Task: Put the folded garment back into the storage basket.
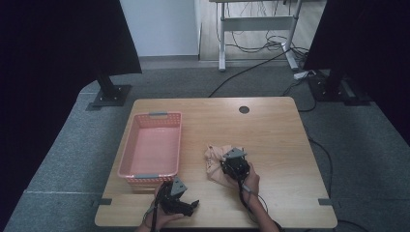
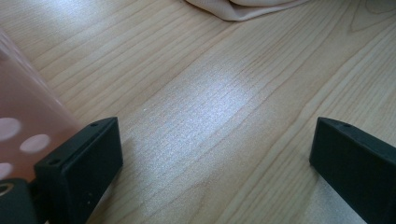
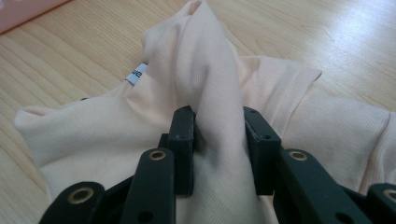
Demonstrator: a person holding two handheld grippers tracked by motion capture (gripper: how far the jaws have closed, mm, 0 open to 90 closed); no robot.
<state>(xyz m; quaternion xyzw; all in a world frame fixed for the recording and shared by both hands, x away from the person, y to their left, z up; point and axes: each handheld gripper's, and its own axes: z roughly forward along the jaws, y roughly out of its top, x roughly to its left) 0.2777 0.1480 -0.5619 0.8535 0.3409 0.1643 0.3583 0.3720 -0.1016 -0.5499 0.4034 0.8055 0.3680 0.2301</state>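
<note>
Wooden bench under dim light, black screens at both back corners: a cloth is being pinched by the right tongs.

Right tongs are being held closed on a raised fold of the pale peach cloth, which is lying crumpled at the bench's middle, near the front; a small white label is being shown on the fabric. Left tongs are being held wide open over bare wood at the front edge, nothing between the jaws, just beside the pink basket, which is sitting on the bench's left side.
</note>
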